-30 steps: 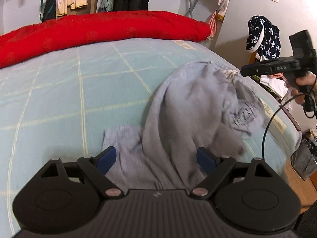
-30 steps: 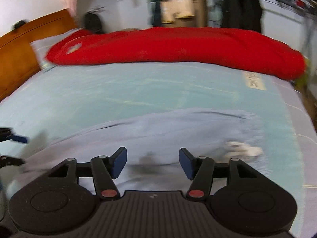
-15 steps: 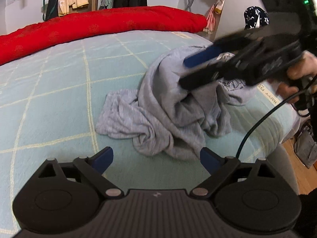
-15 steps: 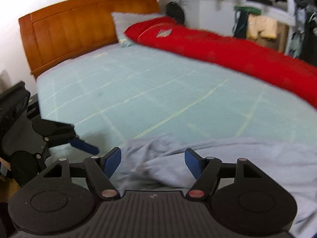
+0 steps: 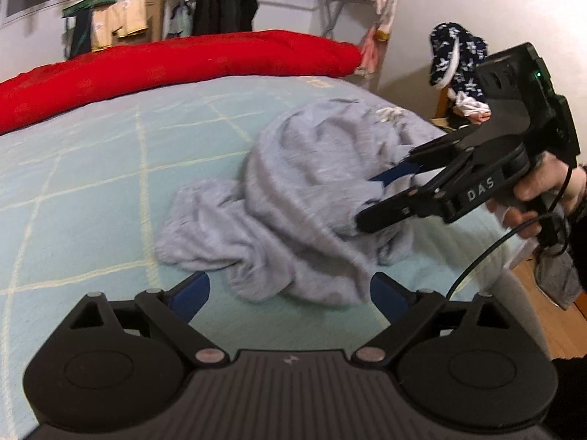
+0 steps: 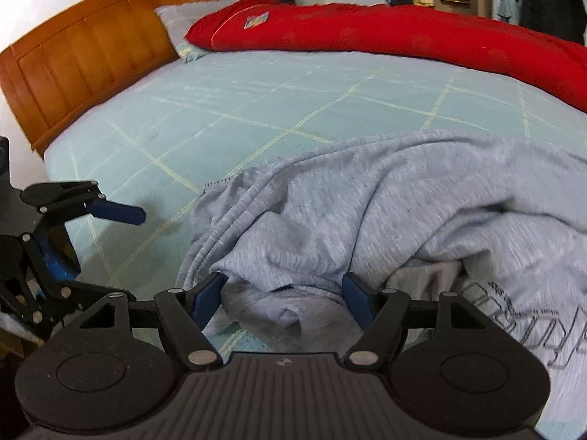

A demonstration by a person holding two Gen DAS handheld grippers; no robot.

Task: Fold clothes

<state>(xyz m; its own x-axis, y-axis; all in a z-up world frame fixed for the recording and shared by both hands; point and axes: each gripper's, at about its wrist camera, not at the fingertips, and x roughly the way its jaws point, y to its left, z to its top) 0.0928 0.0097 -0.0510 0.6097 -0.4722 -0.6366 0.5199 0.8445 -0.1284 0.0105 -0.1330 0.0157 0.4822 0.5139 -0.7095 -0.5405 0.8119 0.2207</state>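
A grey sweatshirt (image 5: 304, 190) lies crumpled on the pale green bed sheet (image 5: 91, 190), near the bed's right edge. My left gripper (image 5: 290, 291) is open wide, and the garment's near edge reaches just between its blue fingertips (image 5: 194, 289) without being pinched. In the left wrist view, a hand holds my right gripper (image 5: 378, 198) low over the heap's right side. In its own view the right gripper (image 6: 284, 293) is open, with a bunched fold of the sweatshirt (image 6: 367, 201) lying between its pads. The left gripper (image 6: 91, 242) shows at that view's left edge.
A red duvet (image 5: 165, 66) runs along the bed's far side. A wooden headboard (image 6: 73, 58) and a pillow (image 6: 183, 25) are at its head. Clothes hang on a rack (image 5: 223, 3) behind. A navy star-patterned garment (image 5: 455, 55) sits right of the bed, above wooden floor (image 5: 550, 293).
My left gripper let the sweatshirt go and drew back from it. The right gripper swung over and came down onto the garment. The sweatshirt has settled into a crumpled heap.
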